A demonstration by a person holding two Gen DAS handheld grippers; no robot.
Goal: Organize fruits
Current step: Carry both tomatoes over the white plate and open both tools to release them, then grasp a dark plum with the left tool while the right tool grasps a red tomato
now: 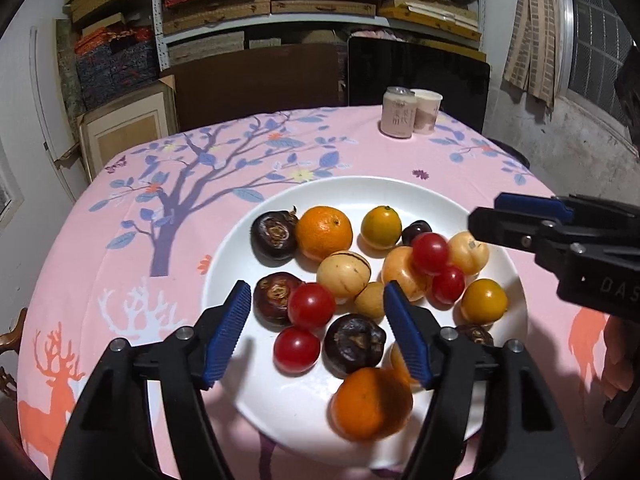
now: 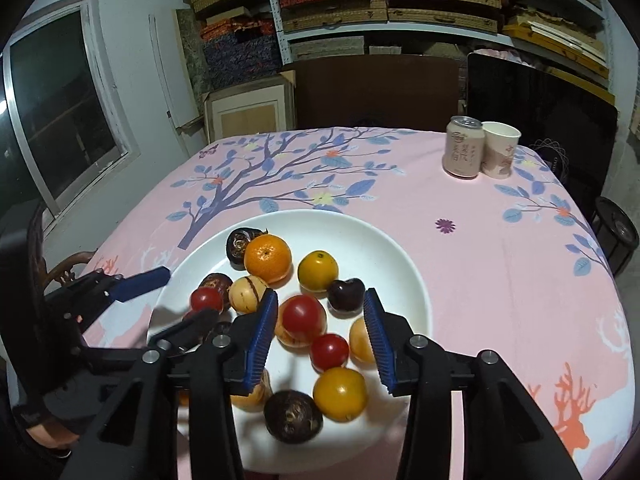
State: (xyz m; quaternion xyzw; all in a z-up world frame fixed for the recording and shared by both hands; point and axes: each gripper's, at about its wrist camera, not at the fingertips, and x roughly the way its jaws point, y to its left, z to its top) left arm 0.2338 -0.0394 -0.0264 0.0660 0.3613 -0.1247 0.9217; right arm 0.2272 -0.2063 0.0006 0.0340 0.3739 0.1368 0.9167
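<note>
Nearest, the left gripper [image 1: 318, 322] and right gripper [image 2: 320, 334] hang over the plate [image 1: 256, 400], jaws parted, pads pressing on nothing. On the plate lie the fruits: an orange [image 1: 370, 404], blurred, tomatoes [image 1: 311, 306], dark chestnuts [image 1: 354, 344]. Farther back on the tablecloth [image 2: 500, 280] stand a can [image 2: 462, 146] and cup [image 2: 500, 148], touching.

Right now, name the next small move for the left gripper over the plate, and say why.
Probably ease the left gripper down around one red cherry tomato: its jaws stand open and empty above the white plate, and that tomato lies between its fingers, though close against a dark fruit.
</note>
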